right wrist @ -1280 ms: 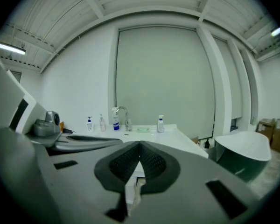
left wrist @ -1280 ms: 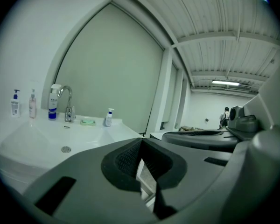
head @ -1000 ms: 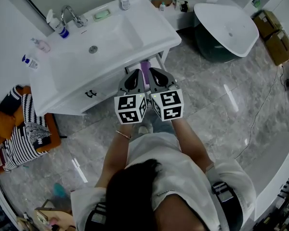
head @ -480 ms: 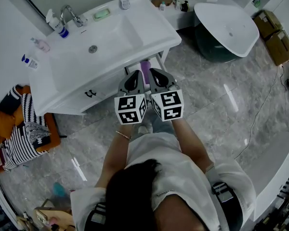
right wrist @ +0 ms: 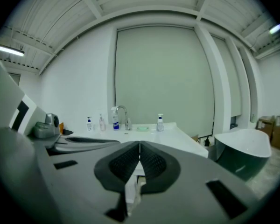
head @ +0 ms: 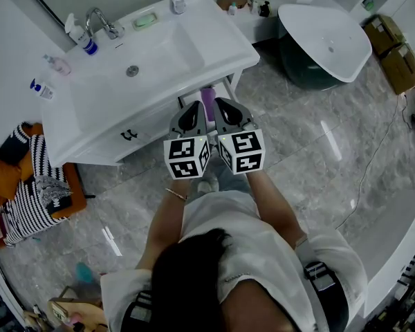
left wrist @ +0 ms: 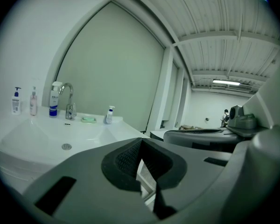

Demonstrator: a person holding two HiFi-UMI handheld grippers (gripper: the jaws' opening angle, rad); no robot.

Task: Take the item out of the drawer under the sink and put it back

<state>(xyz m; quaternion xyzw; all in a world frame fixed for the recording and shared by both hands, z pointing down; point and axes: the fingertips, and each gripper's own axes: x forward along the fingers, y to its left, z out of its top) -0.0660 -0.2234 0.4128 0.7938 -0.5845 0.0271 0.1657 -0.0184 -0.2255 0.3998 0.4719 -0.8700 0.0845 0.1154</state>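
A white sink vanity [head: 152,61] stands ahead of me. Under its right end a drawer [head: 227,86] is pulled out, and a purple item [head: 208,97] lies in it. The left gripper [head: 193,109] and the right gripper [head: 223,106] are held side by side just in front of that drawer, above the floor. Both are shut with nothing between the pads. In the left gripper view the left gripper [left wrist: 141,143] points over the basin [left wrist: 60,134]. The right gripper [right wrist: 139,147] faces the faucet [right wrist: 122,113]. The drawer's inside is mostly hidden behind the grippers.
A closed drawer with a black handle [head: 129,135] is at the vanity's left. Bottles [head: 81,37] and a soap dish [head: 146,21] ring the basin. A bathtub [head: 325,37] stands right, cardboard boxes [head: 394,50] beyond it. A striped cushion [head: 34,192] sits left, a cable [head: 373,151] on the floor.
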